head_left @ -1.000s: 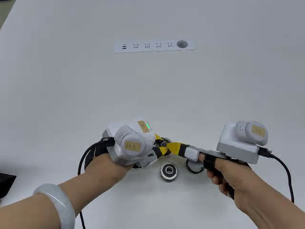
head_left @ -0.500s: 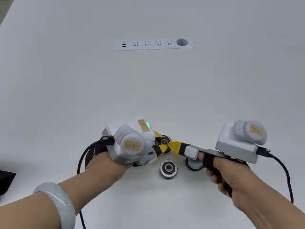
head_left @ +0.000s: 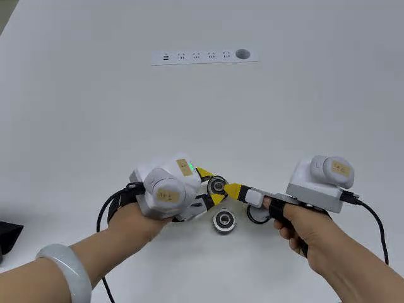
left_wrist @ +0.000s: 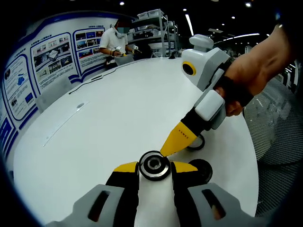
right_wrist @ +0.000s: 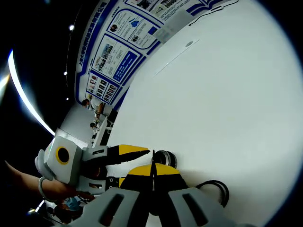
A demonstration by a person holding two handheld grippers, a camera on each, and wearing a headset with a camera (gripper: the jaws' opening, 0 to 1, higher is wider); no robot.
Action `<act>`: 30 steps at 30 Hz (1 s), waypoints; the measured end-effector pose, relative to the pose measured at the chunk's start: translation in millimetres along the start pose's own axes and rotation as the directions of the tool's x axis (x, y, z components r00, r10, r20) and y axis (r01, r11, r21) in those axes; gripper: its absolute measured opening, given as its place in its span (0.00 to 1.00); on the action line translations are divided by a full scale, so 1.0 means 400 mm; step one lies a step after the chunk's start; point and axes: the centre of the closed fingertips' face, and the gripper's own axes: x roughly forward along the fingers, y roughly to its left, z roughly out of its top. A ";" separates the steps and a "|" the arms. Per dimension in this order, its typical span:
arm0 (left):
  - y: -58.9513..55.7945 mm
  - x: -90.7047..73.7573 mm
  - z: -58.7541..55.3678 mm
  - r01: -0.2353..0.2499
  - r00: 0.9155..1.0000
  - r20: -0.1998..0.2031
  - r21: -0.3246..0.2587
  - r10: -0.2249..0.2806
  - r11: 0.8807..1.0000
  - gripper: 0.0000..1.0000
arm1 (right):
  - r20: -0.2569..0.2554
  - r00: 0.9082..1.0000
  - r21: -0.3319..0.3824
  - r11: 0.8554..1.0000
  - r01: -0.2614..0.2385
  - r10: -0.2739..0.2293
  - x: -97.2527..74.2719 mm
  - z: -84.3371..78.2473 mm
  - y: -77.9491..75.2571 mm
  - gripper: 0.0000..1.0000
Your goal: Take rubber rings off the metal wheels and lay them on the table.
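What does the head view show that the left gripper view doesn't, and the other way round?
The head view adds a pale bangle on the left wrist. The left gripper view adds wall display boards and a person beyond the table. Both show the left gripper shut on a metal wheel, the right gripper's tip at its rim, a loose rubber ring and a second wheel on the table.

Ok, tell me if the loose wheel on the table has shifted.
No. The loose wheel sits at the same offset from the power strip; the whole view merely drifted up slightly.
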 end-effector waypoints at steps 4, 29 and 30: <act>0.000 -0.003 -0.004 -0.003 1.000 0.001 -0.003 0.003 1.000 0.31 | 0.000 1.000 0.001 1.000 -0.005 0.005 -0.002 0.000 0.003 0.02; 0.012 -0.020 -0.023 -0.034 0.999 0.007 -0.049 0.035 0.998 0.46 | 0.053 0.998 0.048 0.999 -0.021 0.018 -0.119 -0.019 0.002 0.02; 0.012 -0.020 -0.023 -0.034 0.999 0.008 -0.050 0.035 0.998 0.46 | 0.056 0.998 0.052 0.999 -0.015 0.013 -0.124 -0.020 -0.005 0.02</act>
